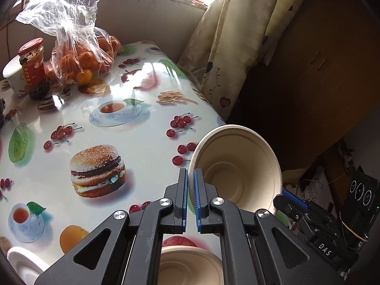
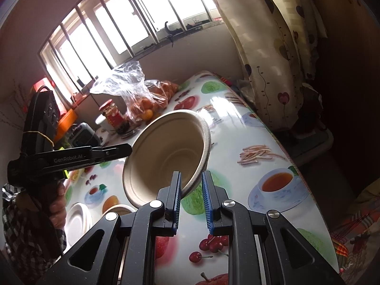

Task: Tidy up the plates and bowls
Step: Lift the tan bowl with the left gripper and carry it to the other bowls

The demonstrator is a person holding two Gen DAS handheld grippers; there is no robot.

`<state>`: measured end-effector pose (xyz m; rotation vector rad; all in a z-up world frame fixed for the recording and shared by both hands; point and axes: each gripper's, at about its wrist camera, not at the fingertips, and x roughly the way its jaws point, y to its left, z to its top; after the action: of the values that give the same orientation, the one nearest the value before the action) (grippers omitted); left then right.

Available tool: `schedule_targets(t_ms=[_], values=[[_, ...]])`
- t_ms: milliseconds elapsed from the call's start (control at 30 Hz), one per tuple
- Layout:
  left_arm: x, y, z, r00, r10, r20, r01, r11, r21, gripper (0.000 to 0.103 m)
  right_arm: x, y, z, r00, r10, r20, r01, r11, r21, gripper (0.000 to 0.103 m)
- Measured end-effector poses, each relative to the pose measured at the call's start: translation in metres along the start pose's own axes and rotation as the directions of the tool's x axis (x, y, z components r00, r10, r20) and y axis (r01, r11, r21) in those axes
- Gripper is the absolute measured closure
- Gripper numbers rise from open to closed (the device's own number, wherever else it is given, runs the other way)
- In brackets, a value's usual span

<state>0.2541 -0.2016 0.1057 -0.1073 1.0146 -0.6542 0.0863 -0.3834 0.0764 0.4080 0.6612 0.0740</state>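
Observation:
A beige paper bowl (image 1: 237, 166) hangs tilted above the table's right edge, its opening toward both cameras. My left gripper (image 1: 190, 173) is shut on the bowl's near left rim. In the right wrist view the same bowl (image 2: 166, 147) has its rim slanting between the blue pads of my right gripper (image 2: 191, 178), which is shut on it. The left gripper (image 2: 129, 148) meets the opposite rim there, held by a hand in a checked sleeve. A second beige bowl (image 1: 190, 266) sits on the table under the left gripper, and a white plate (image 1: 23, 261) lies at the near left.
The glossy food-print tablecloth (image 1: 142, 142) covers the table. At the far end stand a bag of oranges (image 1: 80, 57), a red-lidded jar (image 1: 32, 64) and a white cup (image 1: 14, 76). A curtain (image 1: 225, 47) hangs past the table's right edge.

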Motion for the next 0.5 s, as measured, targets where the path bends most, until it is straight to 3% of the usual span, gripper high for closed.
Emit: schedule_targets(t_ms=[500], values=[[-0.04,0.002,-0.028,0.999,-0.012,0.039,0.012,1.0,-0.003,0.098,-0.023,0.027,-0.019,1.0,0.016,0.021,-0.015,0.999,-0.029,0.086]])
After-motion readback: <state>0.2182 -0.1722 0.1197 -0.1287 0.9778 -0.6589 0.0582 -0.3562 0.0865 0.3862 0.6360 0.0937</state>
